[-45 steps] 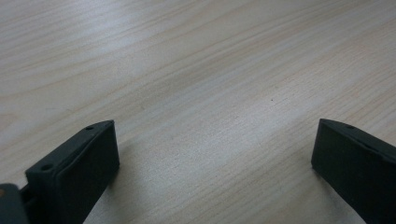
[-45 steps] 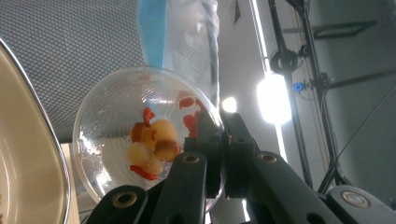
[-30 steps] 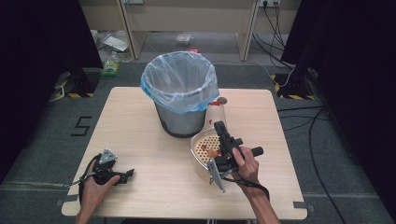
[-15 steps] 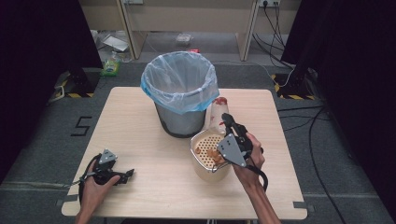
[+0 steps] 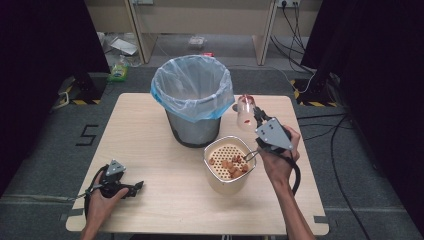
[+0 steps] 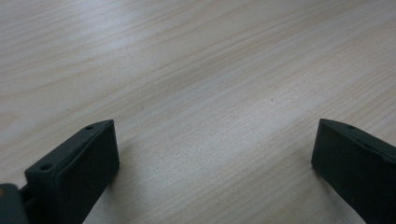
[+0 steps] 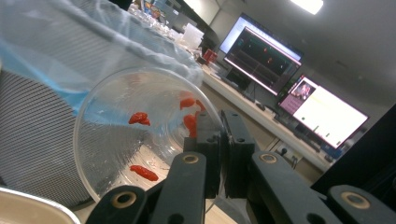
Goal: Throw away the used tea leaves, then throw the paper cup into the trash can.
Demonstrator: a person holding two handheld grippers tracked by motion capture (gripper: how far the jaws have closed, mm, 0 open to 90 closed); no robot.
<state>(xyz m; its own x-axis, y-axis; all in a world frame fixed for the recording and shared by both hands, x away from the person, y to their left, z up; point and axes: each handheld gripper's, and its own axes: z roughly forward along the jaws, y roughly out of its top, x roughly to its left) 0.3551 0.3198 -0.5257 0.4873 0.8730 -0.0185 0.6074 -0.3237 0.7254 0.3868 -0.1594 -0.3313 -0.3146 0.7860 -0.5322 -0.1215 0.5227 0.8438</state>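
Pale wooden table fills my view below the left gripper, whose jaws stand wide apart with bare wood between them, resting low near the table's front left corner. My right gripper has its jaws pinched tight on the rim of a clear plastic cup (red bits stuck inside), lifted beside the lined bin, above the strainer bowl.
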